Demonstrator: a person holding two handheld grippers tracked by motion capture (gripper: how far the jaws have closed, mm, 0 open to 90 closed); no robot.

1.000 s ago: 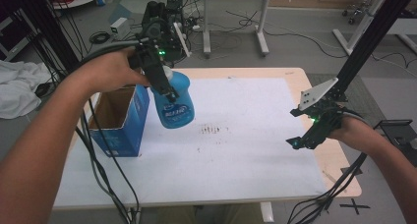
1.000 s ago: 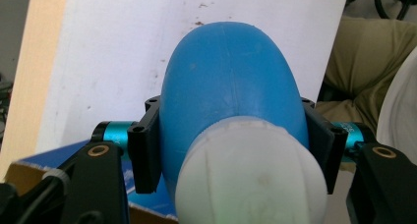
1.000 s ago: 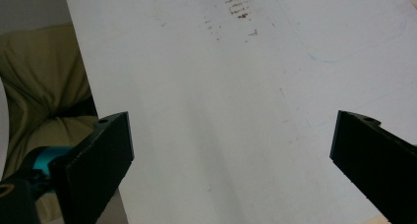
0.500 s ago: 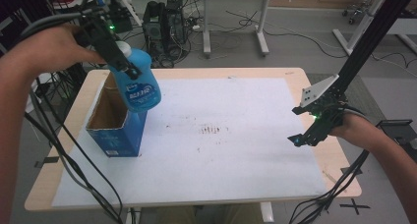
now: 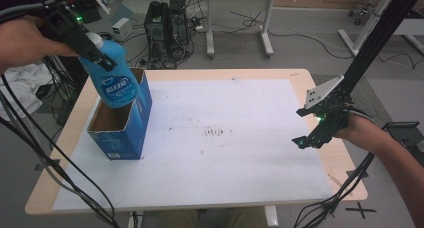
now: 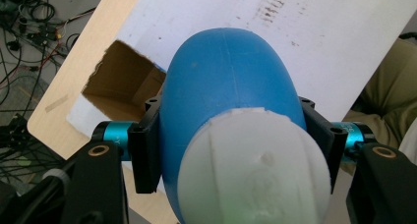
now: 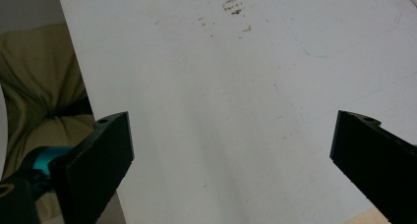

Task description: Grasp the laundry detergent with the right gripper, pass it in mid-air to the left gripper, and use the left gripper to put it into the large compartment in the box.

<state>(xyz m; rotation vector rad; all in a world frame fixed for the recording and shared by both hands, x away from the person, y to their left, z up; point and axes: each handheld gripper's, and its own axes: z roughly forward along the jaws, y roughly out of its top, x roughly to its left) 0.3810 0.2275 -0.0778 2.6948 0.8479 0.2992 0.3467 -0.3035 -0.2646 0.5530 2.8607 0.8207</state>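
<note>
Over at the left edge of the table [image 5: 310,80], the left gripper [image 5: 95,50] has its 2 jaws clamped on the neck of a blue bottle [image 5: 114,78] with a white cap. The bottle hangs tilted in the air, its base right above the open top of a blue cardboard box [image 5: 120,133] that stands upright on the white sheet [image 5: 240,163] covering the tabletop. From the high view I cannot quite tell whether the bottle's base has dipped below the box's rim or just overlaps it. The person's left hand [image 5: 22,40] grips the tool from the upper left, with black cables trailing down past the table's edge.

In the left gripper view the bottle [image 6: 231,101] is pinched on both sides just below its white cap [image 6: 255,170], and the box [image 6: 123,84] shows beyond it with its brown inside open, off to the left of the bottle's body.

On the far right, the right gripper [image 5: 312,130] hovers low over the sheet near the table's right edge, well apart from the box. Its jaws stand wide apart with nothing between them; the right gripper view shows bare sheet [image 7: 236,111] in the gap, with a patch of dark smudges [image 7: 228,8] farther up. In the high view those smudges [image 5: 217,133] lie near the sheet's middle, between the 2 grippers.
</note>
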